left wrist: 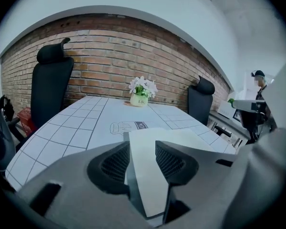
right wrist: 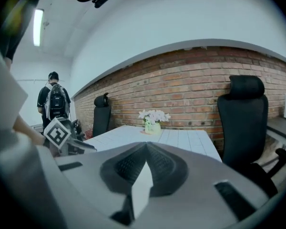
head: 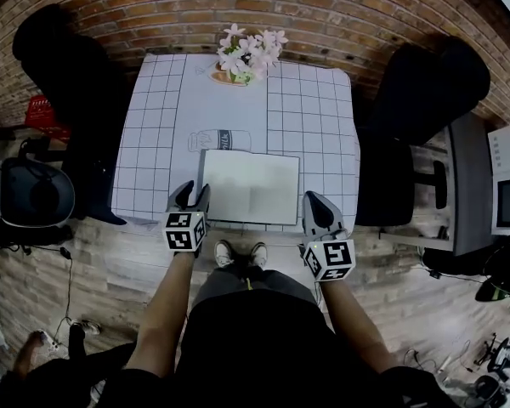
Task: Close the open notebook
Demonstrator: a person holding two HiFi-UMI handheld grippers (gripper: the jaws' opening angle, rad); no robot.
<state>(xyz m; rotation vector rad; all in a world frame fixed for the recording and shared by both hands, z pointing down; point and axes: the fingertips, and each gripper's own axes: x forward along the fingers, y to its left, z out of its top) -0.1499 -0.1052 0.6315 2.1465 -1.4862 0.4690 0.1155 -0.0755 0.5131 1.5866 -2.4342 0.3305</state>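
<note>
White pages of the open notebook (head: pixel 251 187) lie flat on the checked table (head: pixel 153 126), close to its 6 o'clock edge. The left gripper (head: pixel 193 195) is at the notebook's 8 o'clock corner. Its jaws are spread, and the page shows in the gap. The right gripper (head: pixel 316 204) is at 4 o'clock, with its jaws pressed together on nothing. A flower pot (head: pixel 242 62) stands at 12 o'clock.

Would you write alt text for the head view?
An open notebook lies on a grid-patterned table, the open left gripper at its near left corner, the shut right gripper off its near right corner. Flowers stand behind.
</note>
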